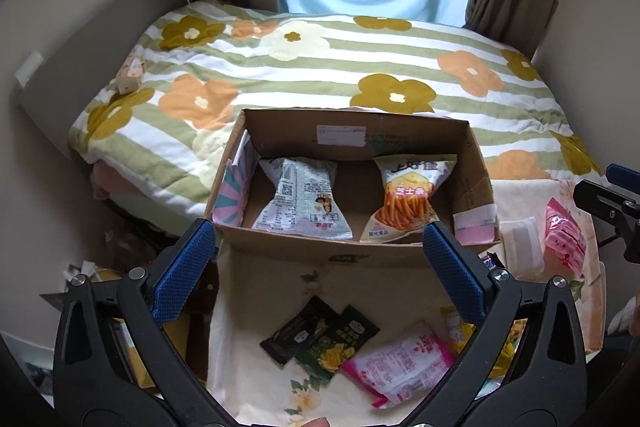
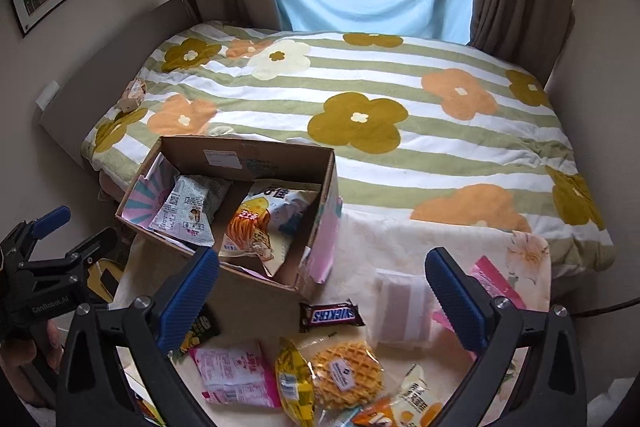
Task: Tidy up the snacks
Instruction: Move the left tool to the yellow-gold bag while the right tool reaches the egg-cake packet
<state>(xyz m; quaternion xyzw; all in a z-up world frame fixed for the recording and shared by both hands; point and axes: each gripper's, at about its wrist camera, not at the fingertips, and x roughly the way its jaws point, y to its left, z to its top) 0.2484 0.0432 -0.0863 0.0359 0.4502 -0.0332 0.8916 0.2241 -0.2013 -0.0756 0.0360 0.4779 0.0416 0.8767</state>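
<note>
A cardboard box (image 1: 352,129) stands on a cloth-covered table and holds a white snack bag (image 1: 300,203) and an orange cheese-stick bag (image 1: 408,203). It also shows in the right wrist view (image 2: 256,291). My left gripper (image 1: 320,271) is open and empty above two dark packets (image 1: 320,337) and a pink packet (image 1: 400,363). My right gripper (image 2: 324,291) is open and empty above a Snickers bar (image 2: 332,315), a waffle (image 2: 346,373), a yellow packet (image 2: 294,383), a pink packet (image 2: 236,375) and a white wrapped snack (image 2: 400,311).
A bed with a flowered striped quilt (image 1: 320,67) lies behind the table. A small box (image 1: 130,75) sits on its left side. A pink packet (image 1: 564,239) lies at the table's right. Clutter fills the floor at the left (image 1: 120,247).
</note>
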